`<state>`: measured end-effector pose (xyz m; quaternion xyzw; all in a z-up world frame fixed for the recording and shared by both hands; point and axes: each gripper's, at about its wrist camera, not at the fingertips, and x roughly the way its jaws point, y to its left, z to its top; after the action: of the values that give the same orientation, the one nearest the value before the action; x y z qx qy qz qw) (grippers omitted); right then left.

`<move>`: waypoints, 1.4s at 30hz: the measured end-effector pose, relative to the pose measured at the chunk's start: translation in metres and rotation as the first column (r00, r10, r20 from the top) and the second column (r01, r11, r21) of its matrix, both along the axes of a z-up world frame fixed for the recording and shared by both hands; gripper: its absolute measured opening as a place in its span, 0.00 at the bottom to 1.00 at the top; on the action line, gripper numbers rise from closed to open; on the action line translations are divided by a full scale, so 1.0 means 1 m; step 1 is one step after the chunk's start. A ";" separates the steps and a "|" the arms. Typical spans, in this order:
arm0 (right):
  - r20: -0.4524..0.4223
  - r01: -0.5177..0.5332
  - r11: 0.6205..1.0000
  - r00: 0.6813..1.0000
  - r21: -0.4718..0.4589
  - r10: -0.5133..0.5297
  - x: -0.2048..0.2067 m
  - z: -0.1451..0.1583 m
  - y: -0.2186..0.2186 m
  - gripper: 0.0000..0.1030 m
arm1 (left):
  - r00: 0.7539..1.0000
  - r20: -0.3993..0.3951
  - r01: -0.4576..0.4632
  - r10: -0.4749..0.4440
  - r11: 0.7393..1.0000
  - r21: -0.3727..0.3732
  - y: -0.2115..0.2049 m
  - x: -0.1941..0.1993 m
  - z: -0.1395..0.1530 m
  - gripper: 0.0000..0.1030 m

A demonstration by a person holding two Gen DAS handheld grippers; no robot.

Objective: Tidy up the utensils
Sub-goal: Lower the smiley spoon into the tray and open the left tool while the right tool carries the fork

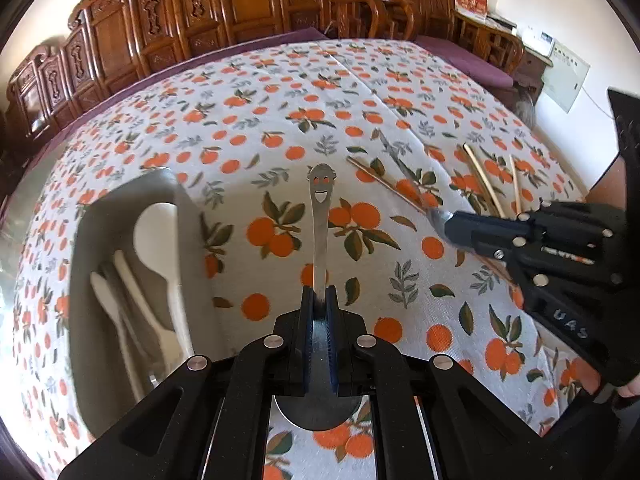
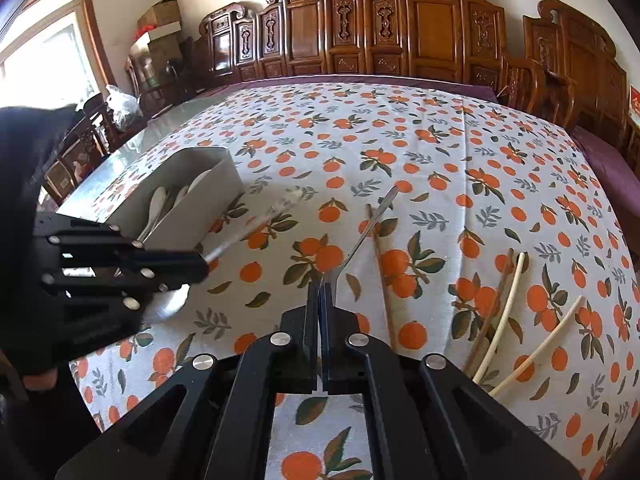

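My left gripper (image 1: pixel 319 296) is shut on a steel spoon with a smiley-face handle (image 1: pixel 320 216); the handle points away and the bowl sits under the gripper, above the cloth. It shows blurred in the right wrist view (image 2: pixel 248 232). My right gripper (image 2: pixel 323 286) is shut on a thin steel utensil (image 2: pixel 370 222) whose handle points up and away; it also shows in the left wrist view (image 1: pixel 448 224). A grey bin (image 1: pixel 188 216) (image 2: pixel 208 196) at the left holds white spoons (image 1: pixel 154 232). Loose chopsticks (image 2: pixel 502 312) (image 1: pixel 482 184) lie on the cloth at the right.
The table wears a white cloth with orange fruit print (image 2: pixel 400 140). One brown chopstick (image 2: pixel 382 280) lies just right of my right gripper. Carved wooden chairs (image 2: pixel 400 20) line the far edge. A window and boxes stand at the far left.
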<state>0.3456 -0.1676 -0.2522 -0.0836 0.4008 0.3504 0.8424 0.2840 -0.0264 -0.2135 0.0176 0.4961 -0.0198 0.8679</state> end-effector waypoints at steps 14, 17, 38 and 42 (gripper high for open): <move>0.037 -0.053 0.998 0.998 -0.039 0.054 -0.024 0.036 0.024 0.01 | 0.996 0.081 -0.026 0.029 0.999 -0.034 0.036 -0.025 0.056 0.05; 0.043 -0.057 0.998 0.997 -0.032 0.058 -0.027 0.050 0.028 0.01 | 0.995 0.090 -0.035 0.039 0.998 -0.043 0.046 -0.027 0.063 0.05; 0.023 -0.144 0.988 0.989 -0.050 0.145 -0.055 0.074 0.080 0.02 | 0.993 -0.001 -0.120 0.120 0.990 -0.071 0.120 -0.016 0.023 0.05; 0.007 -0.152 0.987 0.988 -0.055 0.153 -0.055 0.069 0.087 0.02 | 0.990 -0.018 -0.139 0.138 0.988 -0.063 0.130 -0.011 0.011 0.05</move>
<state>0.2909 -0.0811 -0.1831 -0.1390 0.3978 0.4023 0.8128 0.2734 0.1040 -0.2025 -0.0450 0.5010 0.0245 0.8639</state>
